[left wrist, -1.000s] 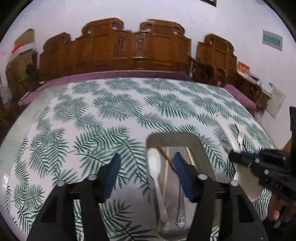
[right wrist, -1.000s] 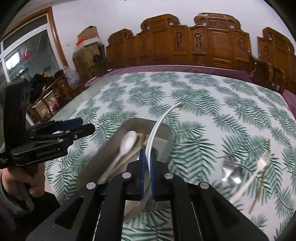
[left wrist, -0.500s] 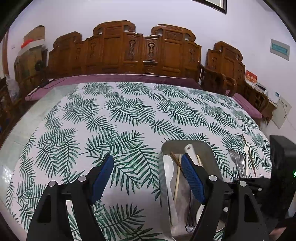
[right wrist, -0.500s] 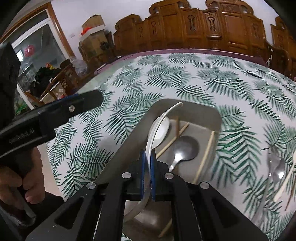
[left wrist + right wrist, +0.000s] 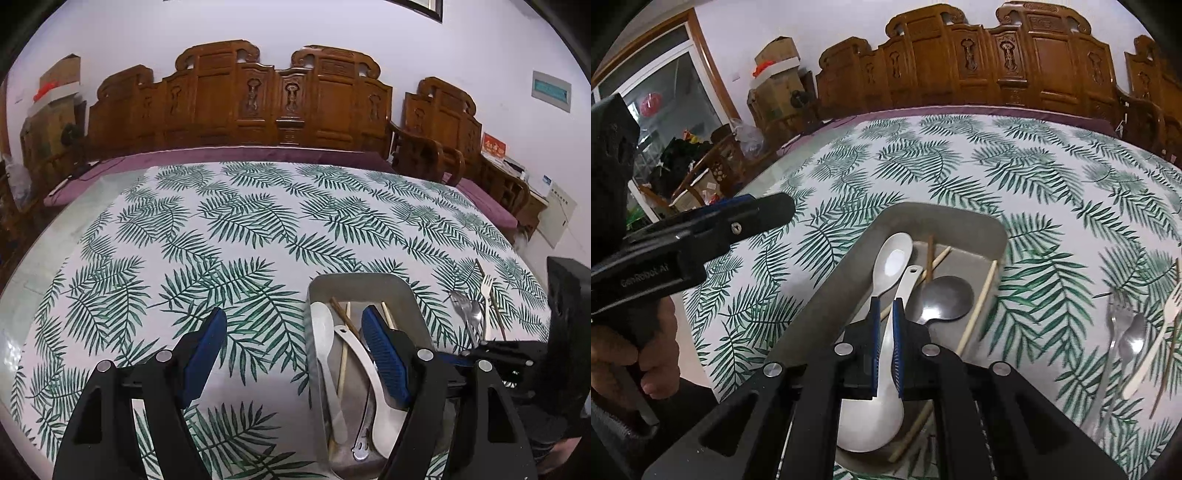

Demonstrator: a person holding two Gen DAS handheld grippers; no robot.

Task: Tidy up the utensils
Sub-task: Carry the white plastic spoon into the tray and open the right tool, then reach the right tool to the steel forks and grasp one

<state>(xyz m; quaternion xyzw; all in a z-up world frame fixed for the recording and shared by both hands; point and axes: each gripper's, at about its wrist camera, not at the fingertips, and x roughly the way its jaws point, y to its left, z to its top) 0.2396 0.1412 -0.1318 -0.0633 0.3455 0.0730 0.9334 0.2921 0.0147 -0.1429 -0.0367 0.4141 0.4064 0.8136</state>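
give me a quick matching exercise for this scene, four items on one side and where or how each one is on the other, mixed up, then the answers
Items:
1. white ladle
2. metal spoon
3. metal fork
4. left hand-held gripper

States:
A. lying on the tablecloth, outside the tray
B. open, holding nothing
C. between the pads of the right hand-held gripper
D. lying free inside the tray

Pairs: 1-C, 2-D, 3-A, 4-B

Table (image 5: 258, 229) in palm-leaf cloth, metal tray (image 5: 360, 284), loose cutlery (image 5: 1126, 332)

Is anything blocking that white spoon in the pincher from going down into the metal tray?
Nothing visible does. The white spoon, between the right gripper pads, already lies low in the tray, over the chopsticks there.
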